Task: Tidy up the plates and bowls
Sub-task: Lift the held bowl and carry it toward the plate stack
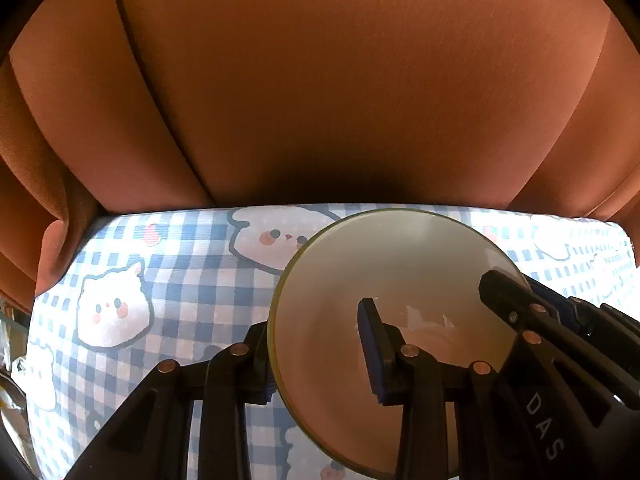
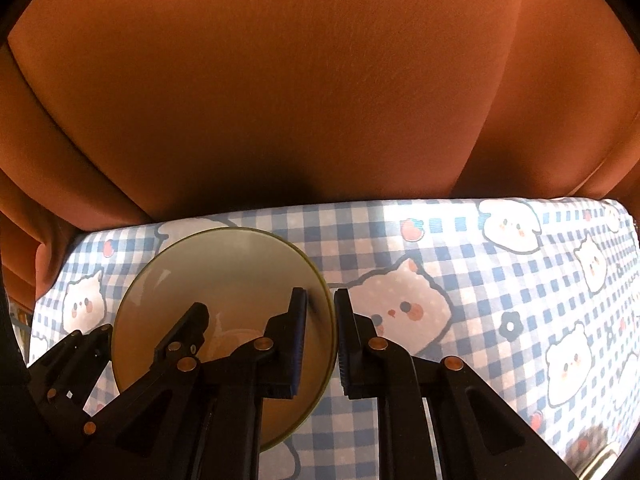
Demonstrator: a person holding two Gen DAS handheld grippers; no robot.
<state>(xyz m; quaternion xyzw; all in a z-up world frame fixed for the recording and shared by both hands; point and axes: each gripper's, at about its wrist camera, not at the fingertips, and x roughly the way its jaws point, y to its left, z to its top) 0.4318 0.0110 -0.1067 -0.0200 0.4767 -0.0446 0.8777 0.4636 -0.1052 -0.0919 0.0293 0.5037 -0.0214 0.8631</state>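
Bowl (image 1: 396, 304) sits lower right of the left wrist frame on the checkered tablecloth (image 1: 180, 280). Left gripper (image 1: 316, 344) straddles its left rim, jaws wide, grip unclear. Right gripper (image 2: 320, 344) pinches the opposite rim. Orange curtain (image 1: 320, 80) fills the top.

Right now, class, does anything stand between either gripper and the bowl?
Nothing visible does. The left gripper straddles the bowl's left rim, one finger inside and one outside. The right gripper straddles the opposite rim in the same way.
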